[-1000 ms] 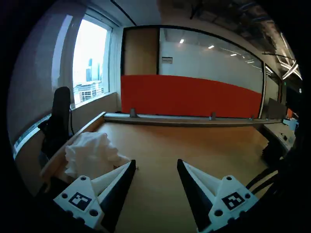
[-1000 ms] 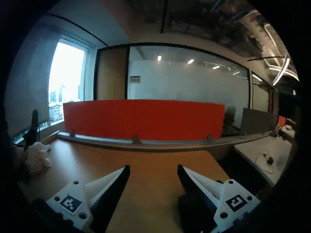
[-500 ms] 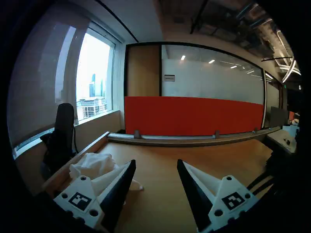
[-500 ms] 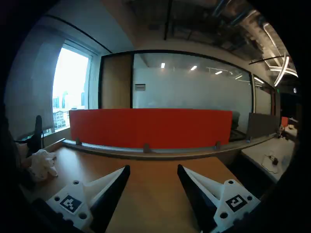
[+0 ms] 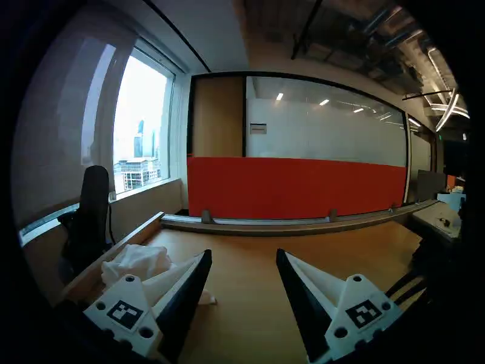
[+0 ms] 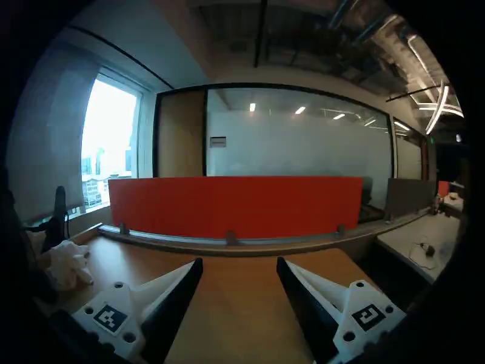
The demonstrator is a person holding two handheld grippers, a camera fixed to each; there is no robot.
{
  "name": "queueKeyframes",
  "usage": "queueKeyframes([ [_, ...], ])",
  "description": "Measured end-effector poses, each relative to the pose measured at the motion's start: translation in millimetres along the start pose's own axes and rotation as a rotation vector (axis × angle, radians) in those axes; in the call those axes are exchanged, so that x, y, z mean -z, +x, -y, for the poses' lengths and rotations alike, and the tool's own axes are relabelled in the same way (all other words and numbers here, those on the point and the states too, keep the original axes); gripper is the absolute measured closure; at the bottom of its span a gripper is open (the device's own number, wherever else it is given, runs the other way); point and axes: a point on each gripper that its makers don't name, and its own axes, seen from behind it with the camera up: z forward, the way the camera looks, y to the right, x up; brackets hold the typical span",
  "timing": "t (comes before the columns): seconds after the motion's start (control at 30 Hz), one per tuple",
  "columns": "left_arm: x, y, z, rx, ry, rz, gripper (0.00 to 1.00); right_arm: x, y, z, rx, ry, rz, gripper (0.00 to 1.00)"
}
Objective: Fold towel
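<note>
One towel [image 5: 136, 262], two grippers [image 5: 244, 252] [image 6: 239, 260], one desk [image 5: 339, 242], one chair [image 5: 91, 209].

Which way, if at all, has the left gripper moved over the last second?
Yes. The left gripper has tipped upward: the red partition sits lower in its view than before, and the towel now slips partly behind one finger.

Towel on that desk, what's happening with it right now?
A person holds a gripper in each hand above a wooden desk. The left gripper and the right gripper are both open and hold nothing. The white towel lies crumpled in a heap at the desk's left edge, partly behind the left gripper's left finger in the left gripper view. Neither gripper grips it, so folding has not begun.
</note>
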Motion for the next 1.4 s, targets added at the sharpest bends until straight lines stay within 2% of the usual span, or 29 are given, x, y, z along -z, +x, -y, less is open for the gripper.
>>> queueKeyframes([
  [0.3, 1.2, -10.4, -8.4, 0.016, -0.024, -0.009, 0.22, 7.4, 2.2, 7.6, -0.007, 0.005, -0.005, 0.06],
  [0.5, 5.1, -20.4, -10.6, -0.014, -0.034, -0.048, 0.22, 12.5, 4.8, 15.9, -0.023, 0.014, -0.034, 0.06],
  [0.67, 4.4, -31.5, -10.8, -0.027, -0.033, -0.077, 0.22, 17.8, -0.1, 13.4, -0.037, 0.008, -0.044, 0.06],
  [0.97, 0.7, -56.5, -9.0, -0.046, -0.019, -0.124, 0.22, 25.9, -2.8, 6.8, -0.055, -0.005, -0.082, 0.06],
  [1.4, -12.4, -103.6, -8.0, -0.014, -0.002, -0.149, 0.22, 18.2, -21.0, 8.1, -0.030, 0.003, -0.080, 0.06],
])
